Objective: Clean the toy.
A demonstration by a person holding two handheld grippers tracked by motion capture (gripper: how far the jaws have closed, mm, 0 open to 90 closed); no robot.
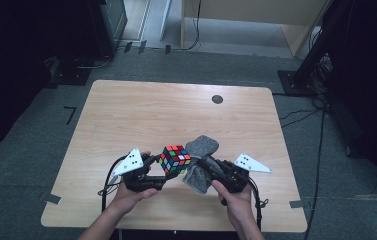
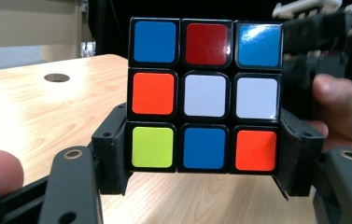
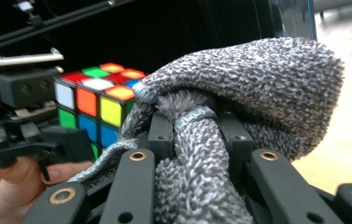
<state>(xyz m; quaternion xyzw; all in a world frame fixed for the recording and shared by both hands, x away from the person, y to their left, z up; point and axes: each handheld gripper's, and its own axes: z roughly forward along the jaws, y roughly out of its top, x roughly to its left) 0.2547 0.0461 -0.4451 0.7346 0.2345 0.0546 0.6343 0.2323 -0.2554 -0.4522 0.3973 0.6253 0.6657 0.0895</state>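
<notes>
A colour puzzle cube (image 1: 175, 159) is held above the wooden table (image 1: 141, 115), near its front edge. My left gripper (image 1: 159, 165) is shut on the cube (image 2: 205, 95), its jaws pressing the two lower sides. My right gripper (image 1: 202, 162) is shut on a grey fluffy cloth (image 1: 201, 159), which bunches between its jaws (image 3: 197, 140) and drapes over them. The cloth touches the right side of the cube (image 3: 96, 100). Each gripper is held by a person's hand at the bottom of the high view.
A small dark round hole (image 1: 217, 99) sits in the table near its far edge. Dark stands and cables (image 1: 321, 75) lie on the grey floor to the right. Black equipment (image 1: 101, 25) stands at the back left.
</notes>
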